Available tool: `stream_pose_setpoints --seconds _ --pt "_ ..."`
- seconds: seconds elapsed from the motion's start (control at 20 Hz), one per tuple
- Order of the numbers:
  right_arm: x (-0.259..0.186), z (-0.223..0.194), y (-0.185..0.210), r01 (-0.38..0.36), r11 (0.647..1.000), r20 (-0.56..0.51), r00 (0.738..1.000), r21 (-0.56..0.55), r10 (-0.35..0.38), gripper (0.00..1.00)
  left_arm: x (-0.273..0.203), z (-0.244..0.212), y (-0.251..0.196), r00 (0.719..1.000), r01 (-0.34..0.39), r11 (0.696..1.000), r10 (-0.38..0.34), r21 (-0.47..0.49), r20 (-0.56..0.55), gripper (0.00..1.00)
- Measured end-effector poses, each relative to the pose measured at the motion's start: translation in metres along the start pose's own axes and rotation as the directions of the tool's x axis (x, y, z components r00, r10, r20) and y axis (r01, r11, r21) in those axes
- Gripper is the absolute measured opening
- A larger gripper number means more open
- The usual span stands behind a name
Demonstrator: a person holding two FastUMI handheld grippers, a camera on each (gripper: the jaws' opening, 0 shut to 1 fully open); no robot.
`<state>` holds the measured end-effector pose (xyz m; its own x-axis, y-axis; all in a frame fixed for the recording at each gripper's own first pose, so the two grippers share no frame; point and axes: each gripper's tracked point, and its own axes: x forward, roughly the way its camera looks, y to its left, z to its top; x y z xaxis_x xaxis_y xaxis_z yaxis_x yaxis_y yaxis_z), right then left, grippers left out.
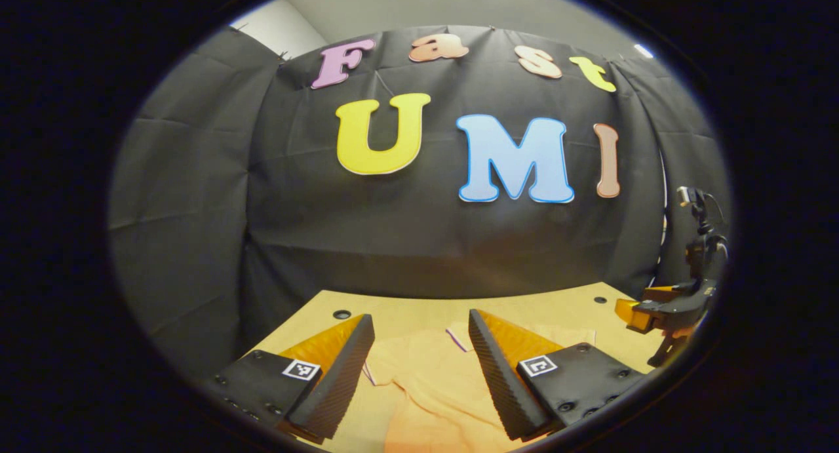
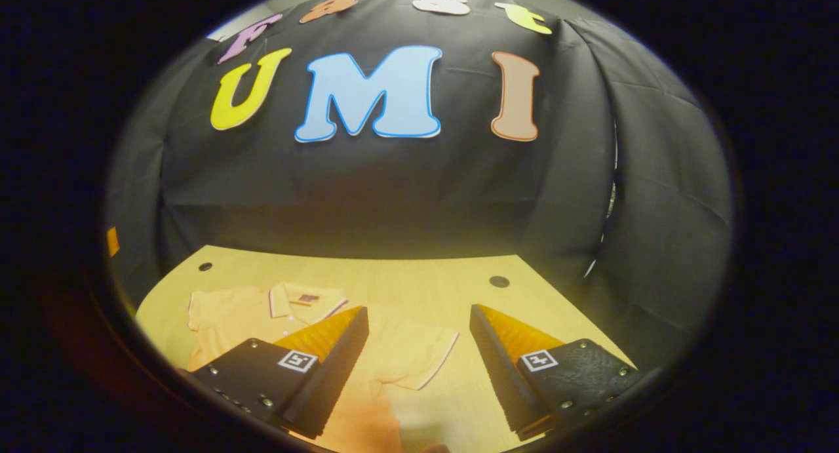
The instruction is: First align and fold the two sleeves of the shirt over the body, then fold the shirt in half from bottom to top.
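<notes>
In the left gripper view we see the left gripper (image 1: 419,368) at the bottom of the frame with its two fingers (image 1: 337,374) spread wide apart and nothing between them. Through the gap and under both fingers lies the shirt (image 1: 426,381), a pale orange polo spread flat on the wooden table (image 1: 406,309). A thin dark-trimmed edge of the shirt shows in the middle of the gap, just left of the right-hand finger, and more cloth runs down to the bottom edge of the frame. We cannot tell whether the fingertips touch the cloth or hang just above it. At the far right of this frame the right gripper (image 1: 639,315) sits beside the table's right edge, with its camera mount rising above it; from here we cannot tell how its fingers stand.

In the right gripper view we see the right gripper (image 2: 419,361) at the bottom of the frame, fingers likewise spread wide and gripping nothing. The shirt (image 2: 249,315) lies in the lower left of the frame, its collar (image 2: 298,301) and buttoned placket facing up toward the booth wall. One short sleeve (image 2: 419,354) with a dark-trimmed cuff reaches into the gap between the fingers, nearer the left-hand finger, which overlaps the shirt's body. The right-hand finger stands over bare table (image 2: 406,276), apart from the cloth.
</notes>
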<state>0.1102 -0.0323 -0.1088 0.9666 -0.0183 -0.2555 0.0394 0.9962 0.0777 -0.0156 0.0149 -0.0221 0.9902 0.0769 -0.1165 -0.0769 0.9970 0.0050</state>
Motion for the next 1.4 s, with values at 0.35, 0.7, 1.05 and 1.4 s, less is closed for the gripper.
stream_pose_setpoints --seconds 0.35,0.7,1.05,1.4 --pt "0.048 -0.032 -0.017 0.030 1.000 -0.088 0.996 -0.008 -0.030 0.97 -0.004 -0.007 0.006 0.999 -0.040 0.999 0.040 -0.013 -0.034 0.95" --pt "0.096 -0.080 -0.022 0.024 0.999 -0.233 0.972 0.027 -0.017 0.97 -0.005 -0.012 0.009 0.996 -0.070 0.997 0.069 -0.026 -0.058 0.95" --pt "0.136 -0.121 -0.036 0.042 0.998 -0.340 0.940 0.042 -0.026 0.97 -0.006 -0.013 0.012 0.992 -0.116 0.993 0.114 -0.025 -0.061 0.95" --pt "0.152 -0.137 -0.031 0.024 0.999 -0.372 0.928 0.049 -0.004 0.95 -0.005 -0.012 0.008 0.994 -0.090 0.996 0.089 -0.010 -0.057 0.95"
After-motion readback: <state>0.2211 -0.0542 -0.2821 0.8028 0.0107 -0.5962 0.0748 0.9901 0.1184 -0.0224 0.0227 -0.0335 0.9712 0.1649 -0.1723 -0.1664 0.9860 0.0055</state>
